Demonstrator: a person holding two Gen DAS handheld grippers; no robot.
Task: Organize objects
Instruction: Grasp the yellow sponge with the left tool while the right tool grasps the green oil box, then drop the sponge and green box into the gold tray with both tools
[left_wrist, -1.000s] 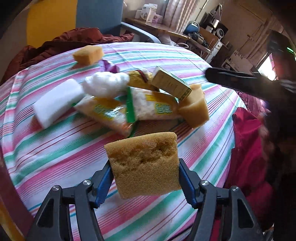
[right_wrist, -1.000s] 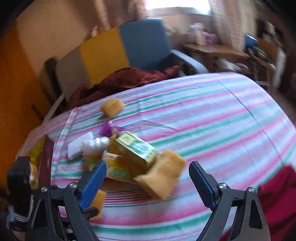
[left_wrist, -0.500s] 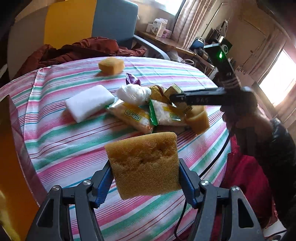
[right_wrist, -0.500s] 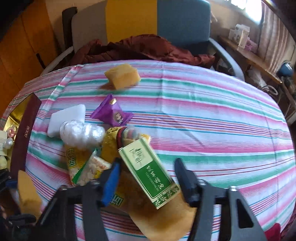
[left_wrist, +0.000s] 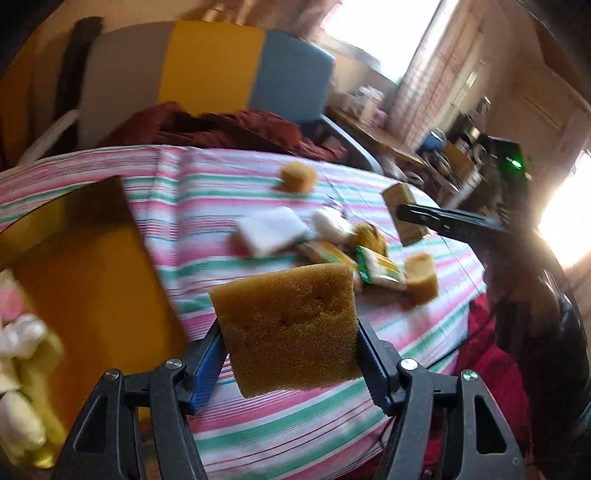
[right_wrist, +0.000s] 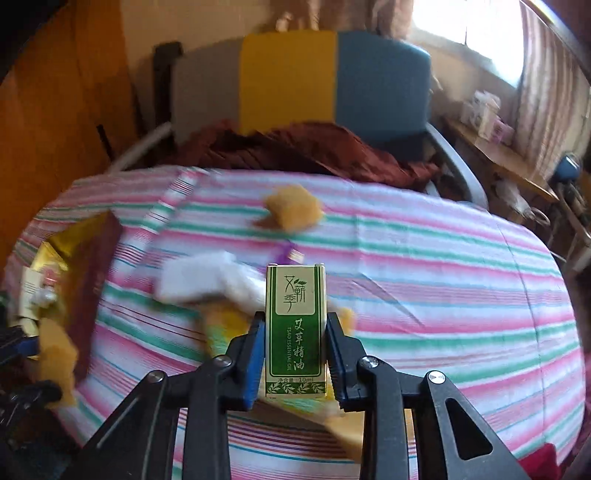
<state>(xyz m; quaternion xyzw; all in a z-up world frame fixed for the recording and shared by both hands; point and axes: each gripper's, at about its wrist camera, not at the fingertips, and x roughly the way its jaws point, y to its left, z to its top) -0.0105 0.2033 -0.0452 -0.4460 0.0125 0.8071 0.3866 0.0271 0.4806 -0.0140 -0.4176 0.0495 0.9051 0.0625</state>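
Observation:
My left gripper (left_wrist: 290, 339) is shut on a brown-yellow sponge (left_wrist: 288, 317) and holds it above the striped tablecloth (left_wrist: 303, 417), beside an open gold-lined box (left_wrist: 92, 280). My right gripper (right_wrist: 295, 321) has its jaws closing on a green essential-oil box (right_wrist: 294, 332). Its pads press both sides of the box, which is upright and lifted off the pile. The left wrist view shows that same green box (left_wrist: 404, 218) in the air. A white sponge (left_wrist: 271, 230), snack packets (left_wrist: 376, 266) and another yellow sponge (left_wrist: 421, 278) lie mid-table.
A small yellow sponge (right_wrist: 293, 212) lies alone at the far side of the table, with a purple wrapper (right_wrist: 286, 253) nearer the pile. Soft pale items (left_wrist: 18, 350) sit in the open box. A dark red garment (right_wrist: 295, 147) and a chair (right_wrist: 332, 74) stand behind.
The right gripper closed on the green box and lifted it off the pile. The left gripper swung left with its sponge, and the open box came into view.

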